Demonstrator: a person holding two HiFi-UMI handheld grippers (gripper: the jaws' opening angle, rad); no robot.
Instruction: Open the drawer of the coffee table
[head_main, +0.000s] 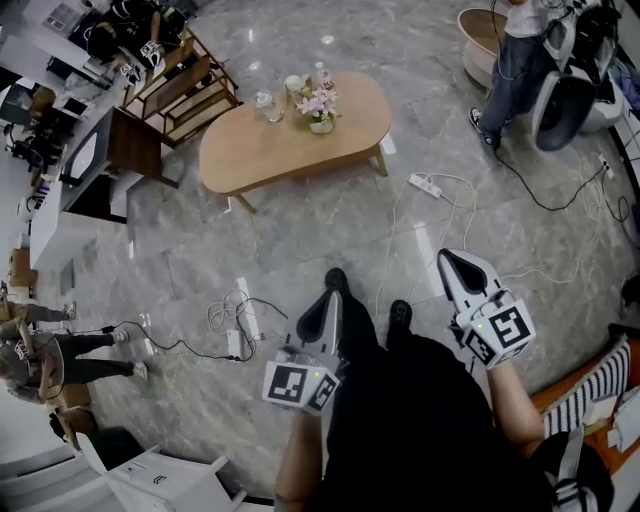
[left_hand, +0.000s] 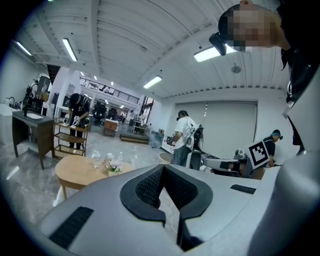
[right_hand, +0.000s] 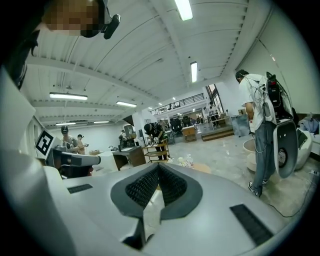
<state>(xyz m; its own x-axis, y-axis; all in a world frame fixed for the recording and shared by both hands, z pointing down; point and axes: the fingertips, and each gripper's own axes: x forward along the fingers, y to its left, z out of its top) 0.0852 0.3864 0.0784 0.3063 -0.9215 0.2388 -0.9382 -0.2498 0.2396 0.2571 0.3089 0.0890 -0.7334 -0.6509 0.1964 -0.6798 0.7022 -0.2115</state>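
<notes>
The coffee table is a light wooden oval on the grey marble floor, well ahead of me; it shows too in the left gripper view and as a sliver past the jaws in the right gripper view. On it stand a small flower pot, a glass and a bottle. No drawer shows from here. My left gripper and right gripper hang in the air near my feet, far short of the table. Both are shut with nothing between the jaws, as the left gripper view and right gripper view show.
Two power strips and loose cables lie on the floor between me and the table. A wooden shelf and a dark desk stand left of the table. A person stands at the far right by a white chair.
</notes>
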